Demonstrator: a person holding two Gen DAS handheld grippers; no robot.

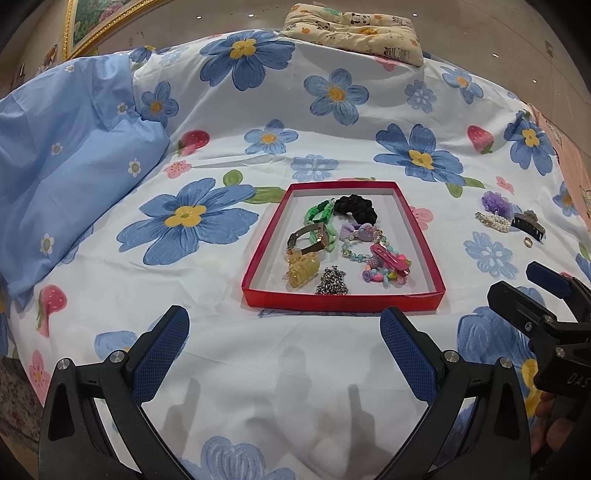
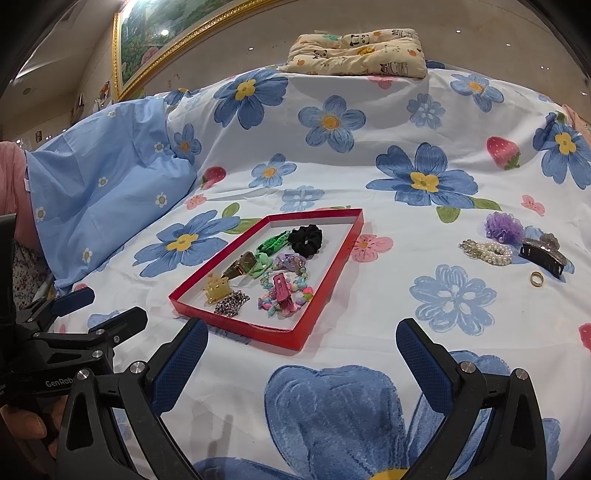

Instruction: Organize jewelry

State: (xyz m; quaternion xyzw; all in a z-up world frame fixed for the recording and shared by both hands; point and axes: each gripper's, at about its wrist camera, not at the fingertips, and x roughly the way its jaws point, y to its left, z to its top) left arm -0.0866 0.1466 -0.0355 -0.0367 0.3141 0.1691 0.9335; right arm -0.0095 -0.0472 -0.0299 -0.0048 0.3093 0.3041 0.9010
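Note:
A red tray (image 1: 341, 299) (image 2: 240, 328) lies on the flowered bedsheet and holds several pieces: a black scrunchie (image 1: 355, 208), a green band, a watch (image 1: 308, 238), a yellow claw clip (image 1: 303, 271), a silver chain (image 1: 332, 284), a bead necklace and a pink clip (image 1: 388, 256). To its right on the sheet lie a purple flower tie (image 2: 504, 227), a pearl piece (image 2: 487, 252), a dark claw clip (image 2: 543, 253) and a gold ring (image 2: 536, 278). My left gripper (image 1: 284, 325) is open and empty, just in front of the tray. My right gripper (image 2: 301, 341) is open and empty, at the tray's near right corner.
A light blue pillow (image 1: 62, 162) lies to the left. A cream panda-print cushion (image 1: 354, 29) sits at the far end of the bed. A gold-framed picture (image 2: 155, 40) hangs on the wall behind. Each gripper shows at the edge of the other's view.

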